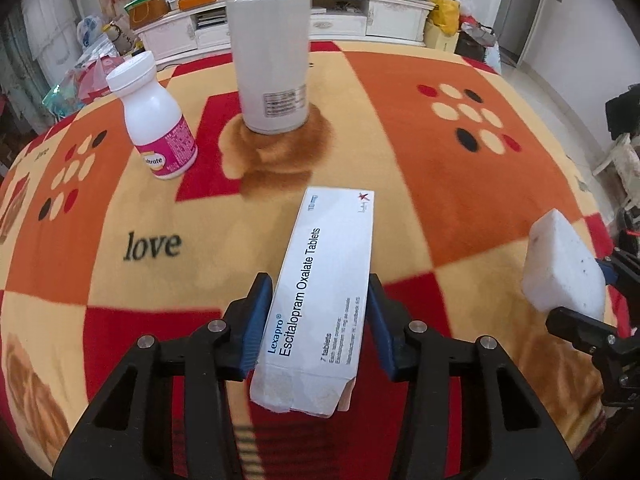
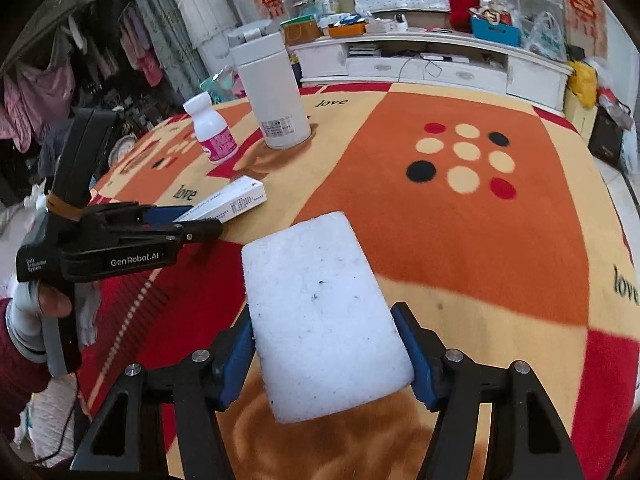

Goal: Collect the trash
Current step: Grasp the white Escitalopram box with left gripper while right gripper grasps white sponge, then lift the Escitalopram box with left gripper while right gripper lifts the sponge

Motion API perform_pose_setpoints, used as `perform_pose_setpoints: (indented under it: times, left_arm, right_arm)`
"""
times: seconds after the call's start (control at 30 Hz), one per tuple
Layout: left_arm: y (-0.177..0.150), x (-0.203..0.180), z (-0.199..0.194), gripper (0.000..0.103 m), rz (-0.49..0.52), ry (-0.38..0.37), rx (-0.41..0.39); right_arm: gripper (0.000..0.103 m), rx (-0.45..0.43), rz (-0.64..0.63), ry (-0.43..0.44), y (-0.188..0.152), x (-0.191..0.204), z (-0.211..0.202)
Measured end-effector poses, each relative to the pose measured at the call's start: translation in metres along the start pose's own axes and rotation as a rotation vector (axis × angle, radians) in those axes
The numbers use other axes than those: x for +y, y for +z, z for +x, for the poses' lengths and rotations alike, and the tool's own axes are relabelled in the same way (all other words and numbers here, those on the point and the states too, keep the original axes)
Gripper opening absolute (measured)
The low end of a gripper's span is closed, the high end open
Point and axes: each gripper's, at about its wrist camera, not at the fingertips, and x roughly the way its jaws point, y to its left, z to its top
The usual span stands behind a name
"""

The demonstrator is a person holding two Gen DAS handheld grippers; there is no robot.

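Observation:
A white tablet box printed "Lexapro" sticks forward from my left gripper, whose blue pads press on its two long sides. It is held a little above the patterned blanket. A white foam block with small dark specks sits between the blue pads of my right gripper, which is shut on it. In the left wrist view the foam block and the right gripper show at the right edge. The right wrist view shows the left gripper with the box at the left.
An orange, red and cream blanket covers the surface. On it, further back, stand a tall white flask and a white pill bottle with a pink label. A cluttered white cabinet runs behind. A hand holds the left gripper's handle.

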Motion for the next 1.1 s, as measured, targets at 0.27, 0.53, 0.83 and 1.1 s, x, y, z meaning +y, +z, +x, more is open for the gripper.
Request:
perform_pose_setpoints:
  times: [0.27,0.53,0.83,1.1]
  left_arm:
    - [-0.027,-0.028,-0.026,0.043,0.02,-0.017,-0.015]
    - [-0.051,-0.049,-0.042,0.042,0.03,-0.023,-0.017]
    - [-0.085,-0.067,-0.034,0.042,0.022,-0.083,0.063]
    - [-0.085,-0.068,-0.029,0.046,0.015,-0.108,0.083]
  right_arm:
    - [0.064,-0.013,0.043,-0.007,-0.031,0.002,-0.027]
    - [0.064,-0.013,0.094,-0.027,-0.055,-0.004,-0.044]
    - [0.068,0.051,0.106,-0.025,-0.079,-0.002,-0.038]
    - [0.082,0.061,0.02,-0.064,-0.081,0.006,-0.038]
